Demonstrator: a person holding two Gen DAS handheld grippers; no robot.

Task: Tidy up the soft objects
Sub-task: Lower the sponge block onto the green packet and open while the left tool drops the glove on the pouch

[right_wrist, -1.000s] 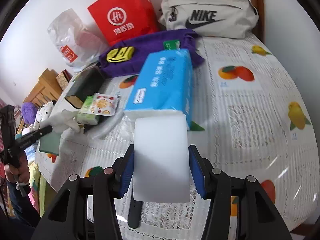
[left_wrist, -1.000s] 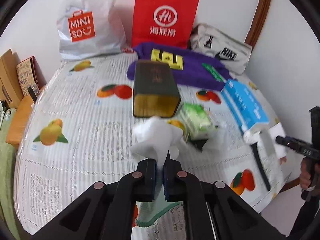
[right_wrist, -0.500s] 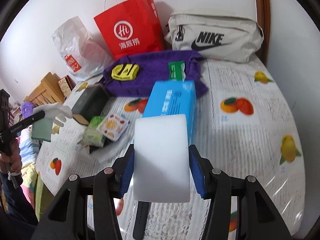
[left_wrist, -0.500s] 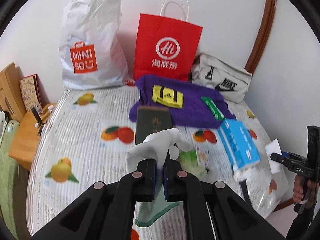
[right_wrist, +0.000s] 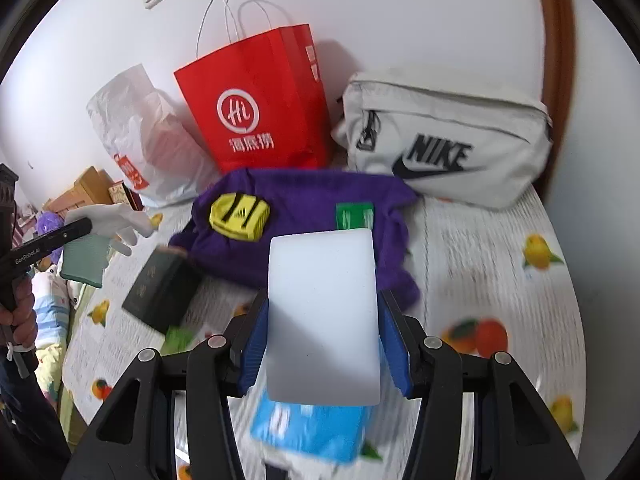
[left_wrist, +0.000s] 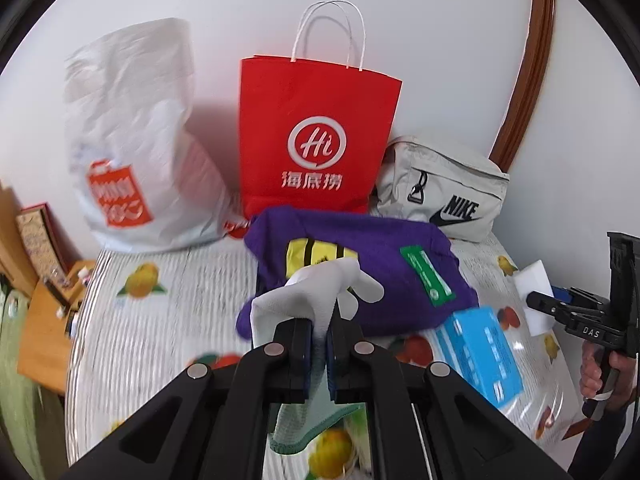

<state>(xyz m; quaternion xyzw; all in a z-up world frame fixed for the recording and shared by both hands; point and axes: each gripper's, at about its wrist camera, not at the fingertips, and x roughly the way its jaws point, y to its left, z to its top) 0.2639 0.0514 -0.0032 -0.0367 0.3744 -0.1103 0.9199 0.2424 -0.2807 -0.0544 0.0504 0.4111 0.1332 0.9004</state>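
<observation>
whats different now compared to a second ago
Both claws lifted away from the table toward the bags at the wall: the left claw carried up the white glove, the right claw the white sponge. Nothing was let go. Both grips are unchanged, and the purple cloth, red bag and blue tissue pack stayed put.

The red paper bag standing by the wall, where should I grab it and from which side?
Grip the red paper bag by its white rope handles, coming down from above. They arch free over its open top, thin enough for the fingers. The bag stands upright against the wall with a purple cloth in front.
</observation>
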